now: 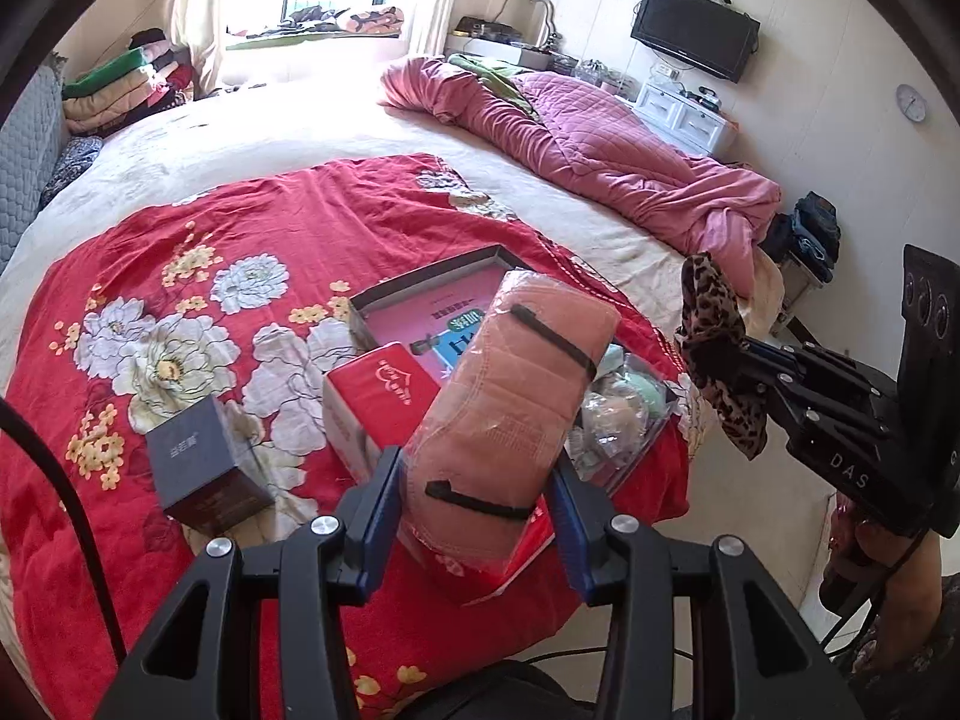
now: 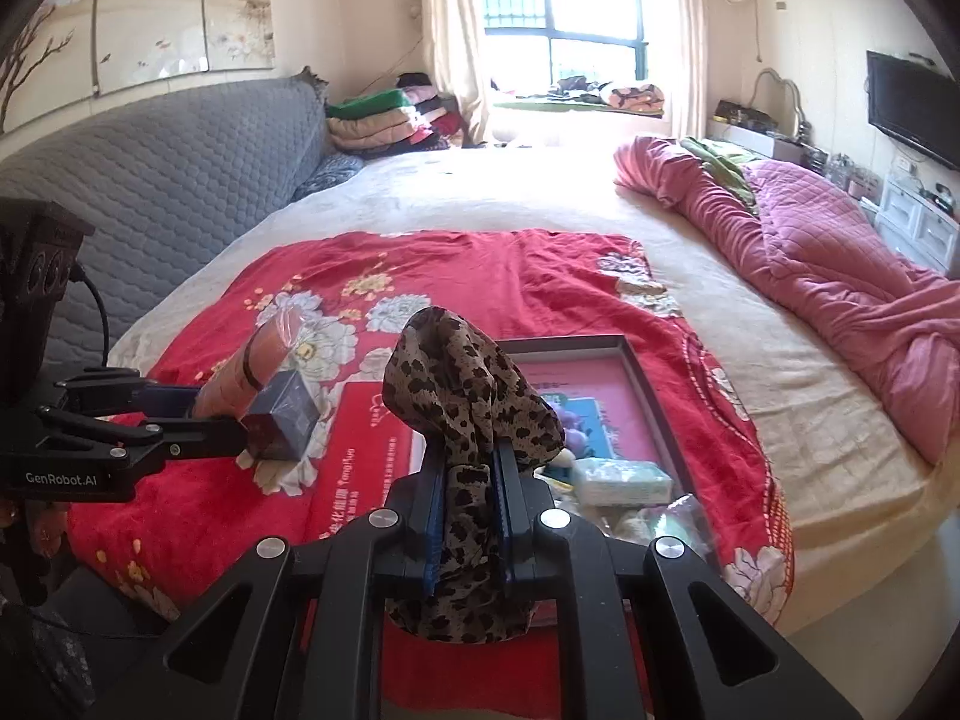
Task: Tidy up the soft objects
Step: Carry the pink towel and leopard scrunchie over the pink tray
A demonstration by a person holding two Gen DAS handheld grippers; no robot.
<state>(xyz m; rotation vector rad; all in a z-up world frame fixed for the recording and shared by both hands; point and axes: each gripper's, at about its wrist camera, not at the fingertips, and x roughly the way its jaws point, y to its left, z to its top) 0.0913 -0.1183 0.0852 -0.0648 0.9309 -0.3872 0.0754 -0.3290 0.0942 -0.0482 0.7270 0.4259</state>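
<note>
The left gripper [image 1: 474, 498] is clamped on a peach-pink pack in clear wrap [image 1: 516, 396], its blue pads [image 1: 378, 516] pressing the pack's lower end from both sides. The pack's long axis runs straight out from the jaws, up and away from the camera, with its far end leaning a little to the right; two black bands cross it, one near each end. It is held in the air above the near left corner of the open dark-rimmed box [image 1: 420, 282], which lies on the red flowered cloth [image 1: 198, 252] spread over the bed. The right gripper [image 2: 468, 474] has its fingers drawn almost together on a leopard-print cloth [image 2: 468, 384]; the fabric bunches in a loose mound beyond the fingertips and its tail hangs down between and below the jaws, so its length follows the line of the fingers. That cloth hangs over the box's near left part in the right wrist view, above the box's pink-lined floor. Inside the box, at its near right end, lie pale green and white wrapped soft items [image 2: 624, 480]. Just left of the box sits a red carton [image 1: 378, 402], and further left of it a small dark blue box [image 1: 204, 462] stands on the cloth. Well beyond the box's far right side a pink quilt [image 1: 606, 162] lies crumpled along the bed.
</note>
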